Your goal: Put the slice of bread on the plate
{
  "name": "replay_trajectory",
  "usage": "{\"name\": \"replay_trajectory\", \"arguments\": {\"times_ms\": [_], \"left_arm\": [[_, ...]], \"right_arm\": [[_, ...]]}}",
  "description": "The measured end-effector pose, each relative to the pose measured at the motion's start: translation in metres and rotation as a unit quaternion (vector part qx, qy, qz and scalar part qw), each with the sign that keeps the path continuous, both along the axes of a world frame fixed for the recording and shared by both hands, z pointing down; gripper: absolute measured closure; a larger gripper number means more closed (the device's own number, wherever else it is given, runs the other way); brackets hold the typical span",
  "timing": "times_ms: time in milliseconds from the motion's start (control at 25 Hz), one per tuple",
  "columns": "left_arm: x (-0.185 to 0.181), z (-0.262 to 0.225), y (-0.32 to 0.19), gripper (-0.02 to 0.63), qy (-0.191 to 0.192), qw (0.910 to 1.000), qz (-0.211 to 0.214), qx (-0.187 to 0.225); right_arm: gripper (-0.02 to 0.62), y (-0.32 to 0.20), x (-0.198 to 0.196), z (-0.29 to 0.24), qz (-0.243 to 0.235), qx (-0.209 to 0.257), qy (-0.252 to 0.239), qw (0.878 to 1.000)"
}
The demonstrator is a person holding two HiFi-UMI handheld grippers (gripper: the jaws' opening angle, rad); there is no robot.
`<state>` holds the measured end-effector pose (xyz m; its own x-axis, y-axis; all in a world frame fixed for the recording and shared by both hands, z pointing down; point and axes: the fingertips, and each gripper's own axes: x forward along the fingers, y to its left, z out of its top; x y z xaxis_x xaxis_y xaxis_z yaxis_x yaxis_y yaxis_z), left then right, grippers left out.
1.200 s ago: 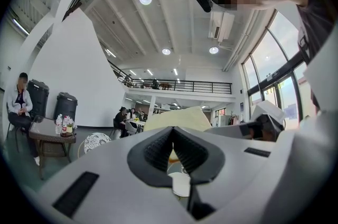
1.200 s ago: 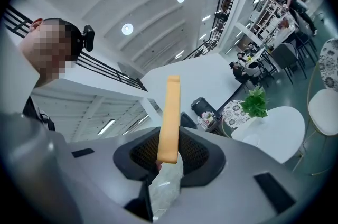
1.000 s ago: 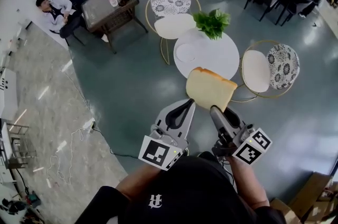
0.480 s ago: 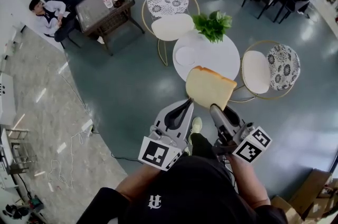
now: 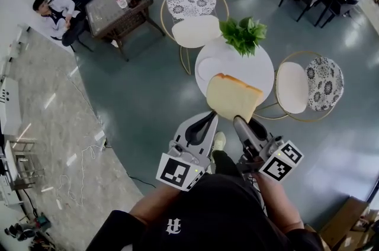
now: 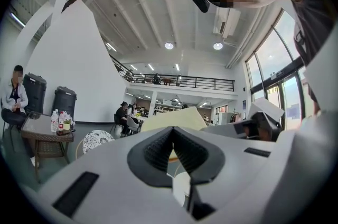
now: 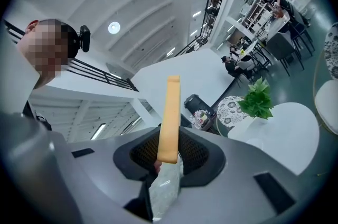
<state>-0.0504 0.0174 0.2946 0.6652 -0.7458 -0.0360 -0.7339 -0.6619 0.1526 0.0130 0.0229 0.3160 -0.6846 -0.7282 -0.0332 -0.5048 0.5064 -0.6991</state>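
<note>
A slice of bread [image 5: 232,97] with a tan crust stands on edge in my right gripper [image 5: 238,120], which is shut on its lower edge. In the right gripper view the bread [image 7: 170,117] rises straight up from between the pads of the right gripper [image 7: 168,157]. My left gripper [image 5: 211,116] is beside it on the left, shut and holding nothing; its pads meet in the left gripper view [image 6: 172,146]. The white plate [image 5: 208,68] lies on the left part of a round white table [image 5: 260,69], just beyond the bread.
A green potted plant [image 5: 244,35] stands at the table's far edge. Gold-framed chairs stand behind [image 5: 195,29] and to the right [image 5: 294,87] of it. A dark side table with bottles [image 5: 121,4] and a seated person [image 5: 56,13] are at far left. A shoe [image 5: 218,141] shows between the grippers.
Both grippers have travelled toward the round table with the bread still held; the table sits a little closer. A shoe has come into view between the grippers.
</note>
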Motion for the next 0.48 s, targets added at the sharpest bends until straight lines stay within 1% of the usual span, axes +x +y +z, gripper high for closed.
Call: {"name": "replay_trajectory", "arguments": {"times_ms": [120,240,400,480], "left_arm": [[0.012,0.006,-0.025,0.598,0.003,1.0,-0.005,-0.007],[0.018,0.009,-0.05,0.598,-0.006,0.9999,-0.016,0.003],[0.023,0.017,-0.076,0.598,-0.007,0.9995,-0.028,-0.014],[0.023,0.022,-0.089,0.598,-0.012,0.9993,-0.033,-0.01]], "right_arm": [[0.499,-0.027,0.01,0.008,-0.004,-0.007,-0.005,1.0],[0.499,-0.054,0.018,0.016,-0.01,-0.014,-0.011,1.0],[0.499,-0.083,0.022,0.029,-0.023,-0.03,-0.018,0.999],[0.499,-0.096,0.021,0.04,-0.029,-0.041,-0.024,0.998]]}}
